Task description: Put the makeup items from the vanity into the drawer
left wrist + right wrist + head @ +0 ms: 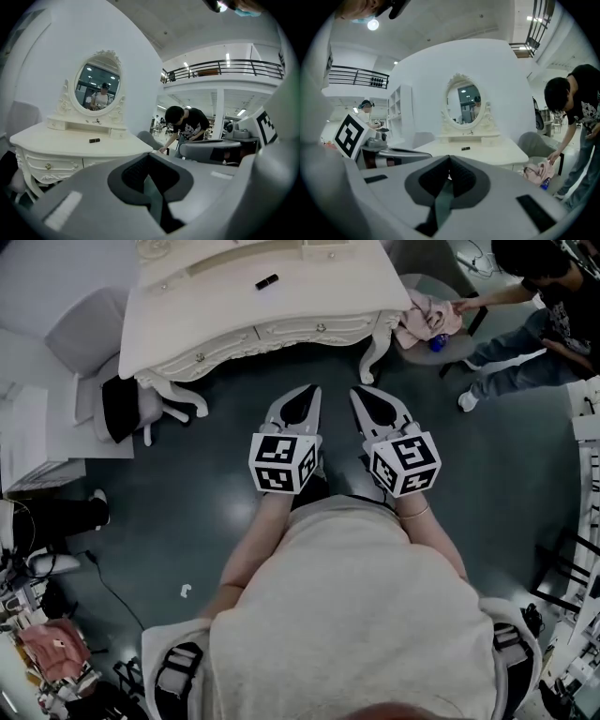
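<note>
The job has not really begun, I think. The person stands back from the white vanity (187, 307), with a stretch of dark floor (234, 474) in between. The left gripper (149, 155) has its fingers shut tight together, with nothing in them; the right gripper (449, 160) is the same, fingers closed and empty. Both are held out in front of the person, side by side, pointing at the vanity and touching nothing. On the worktop (328, 287) lies one small dark stick (267, 281), all by itself near the middle; it looks like a lipstick, but it is too small to be sure. On the little shelf under the round mirror (99, 86) there is one more tiny thing (96, 121), and I cannot tell what it is. The two drawers (220, 351) in the front of the vanity are both closed, each with its little knob showing. So nothing has gone inside as far as I can see, and all the work is left. To do it, the person has to step closer, pull a drawer open, pick up the dark stick and any other makeup, drop it in, and maybe push the drawer shut. Off to the right another person (539, 296) bends over a grey chair (412, 287) with a pink cloth (422, 317) on it; that is well apart from the vanity top and does not seem to be part of the job.
</note>
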`<action>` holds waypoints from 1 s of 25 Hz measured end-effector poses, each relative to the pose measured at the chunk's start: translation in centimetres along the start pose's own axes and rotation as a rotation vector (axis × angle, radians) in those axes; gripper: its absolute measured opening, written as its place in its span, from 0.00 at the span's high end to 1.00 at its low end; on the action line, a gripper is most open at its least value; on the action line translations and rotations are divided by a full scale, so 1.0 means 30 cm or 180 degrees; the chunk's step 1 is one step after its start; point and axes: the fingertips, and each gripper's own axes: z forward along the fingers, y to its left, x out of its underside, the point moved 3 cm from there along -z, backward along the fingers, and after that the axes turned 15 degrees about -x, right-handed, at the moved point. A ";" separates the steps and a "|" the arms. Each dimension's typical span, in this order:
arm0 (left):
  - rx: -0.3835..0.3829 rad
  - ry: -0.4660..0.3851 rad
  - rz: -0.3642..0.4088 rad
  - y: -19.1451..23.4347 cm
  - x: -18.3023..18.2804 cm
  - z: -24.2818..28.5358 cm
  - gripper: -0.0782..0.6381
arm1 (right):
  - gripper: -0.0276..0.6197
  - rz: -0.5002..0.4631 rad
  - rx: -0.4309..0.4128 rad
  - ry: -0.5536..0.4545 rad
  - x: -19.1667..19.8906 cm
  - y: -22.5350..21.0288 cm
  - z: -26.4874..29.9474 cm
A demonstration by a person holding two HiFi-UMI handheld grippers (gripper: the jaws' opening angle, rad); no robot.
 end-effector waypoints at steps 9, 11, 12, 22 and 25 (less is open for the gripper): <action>0.0081 0.0024 0.0047 0.170 -0.103 0.203 0.88 | 0.95 0.0065 0.0129 -0.0001 -0.072 -0.146 0.220; 0.0092 0.0065 0.0030 0.190 -0.104 0.231 0.88 | 0.95 0.0095 0.0119 0.0029 -0.074 -0.160 0.253; 0.0099 0.0089 0.0022 0.198 -0.100 0.242 0.88 | 0.95 0.0122 0.0102 0.0041 -0.073 -0.167 0.269; 0.0022 0.0188 -0.0083 0.278 -0.106 0.416 0.88 | 0.95 0.0234 -0.0047 0.0159 -0.059 -0.308 0.413; -0.0050 0.0182 -0.0086 0.303 -0.123 0.497 0.88 | 0.95 0.0219 -0.0098 0.0149 -0.076 -0.394 0.469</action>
